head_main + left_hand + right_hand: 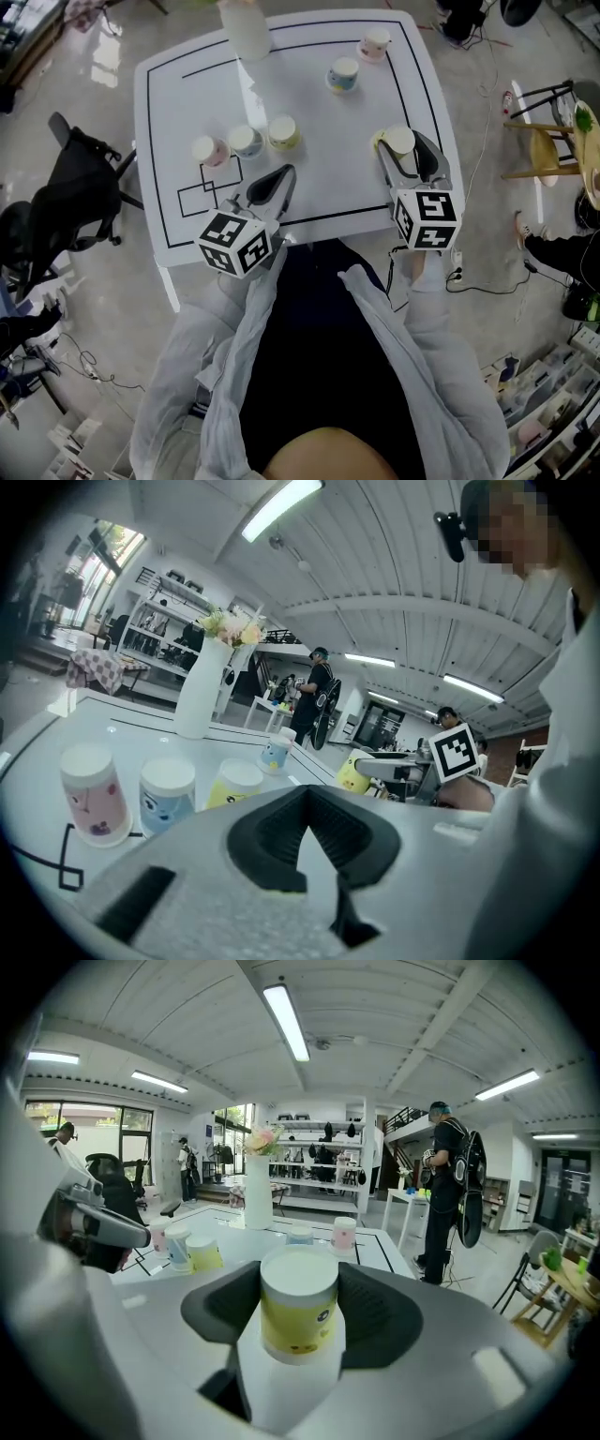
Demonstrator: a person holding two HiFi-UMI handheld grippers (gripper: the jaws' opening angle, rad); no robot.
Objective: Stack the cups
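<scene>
Closest to view, an upturned yellow cup (298,1312) is clamped in the right gripper (300,1288) over the white table (319,187); the left gripper (305,794) is closed, empty. If it is lowered off-centre, the row of three cups (246,141) could be knocked over, or the stack jammed.

Head view overhead, gripper views low across table (319,164)

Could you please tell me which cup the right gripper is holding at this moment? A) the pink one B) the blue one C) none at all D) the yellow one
D: in the right gripper view, the yellow cup sits clamped between the jaws of the right gripper.
</scene>
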